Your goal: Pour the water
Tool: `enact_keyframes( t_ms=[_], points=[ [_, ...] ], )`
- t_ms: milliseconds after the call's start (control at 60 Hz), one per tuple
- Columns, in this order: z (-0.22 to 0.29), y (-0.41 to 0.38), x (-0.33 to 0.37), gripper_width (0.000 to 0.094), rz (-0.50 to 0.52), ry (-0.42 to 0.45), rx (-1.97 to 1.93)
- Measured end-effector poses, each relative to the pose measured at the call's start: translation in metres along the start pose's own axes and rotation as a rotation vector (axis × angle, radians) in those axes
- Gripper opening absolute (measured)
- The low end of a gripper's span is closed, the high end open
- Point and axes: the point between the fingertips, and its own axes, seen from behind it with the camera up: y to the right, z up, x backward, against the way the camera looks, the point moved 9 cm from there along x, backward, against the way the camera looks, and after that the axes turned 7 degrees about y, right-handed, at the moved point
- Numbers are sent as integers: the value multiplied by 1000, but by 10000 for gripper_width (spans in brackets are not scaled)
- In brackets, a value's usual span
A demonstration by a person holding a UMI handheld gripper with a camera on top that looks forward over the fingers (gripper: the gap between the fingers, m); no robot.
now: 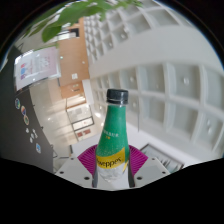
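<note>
Green bottle [113, 140] w/ dark cap, upright, center-bottom of frame, sits btwn the tongs [112, 162]. Both magenta pads [87, 160] press its lower sides, so tongs narrow, clamped on bottle. White label band on lower part; text too small to read. Bkgd: white paneled wall [165, 85] right half, green leaves [75, 15] top left, wooden furniture [72, 70] upper left.

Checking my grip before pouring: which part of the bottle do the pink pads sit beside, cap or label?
The label: the pads flank the green bottle at its yellow label; the dark cap stands clear above.
</note>
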Motion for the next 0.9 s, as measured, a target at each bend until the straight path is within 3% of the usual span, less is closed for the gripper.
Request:
enact_keyframes(
  t_ms=[200, 417, 700, 783, 900],
  points=[
    [143, -86, -4, 419, 11, 437, 593],
    [224, -189, 48, 418, 38, 789, 904],
    [246, -214, 64, 419, 51, 871, 927],
    [248, -186, 50, 415, 69, 797, 759],
    [241, -131, 26, 417, 137, 620, 300]
  ],
)
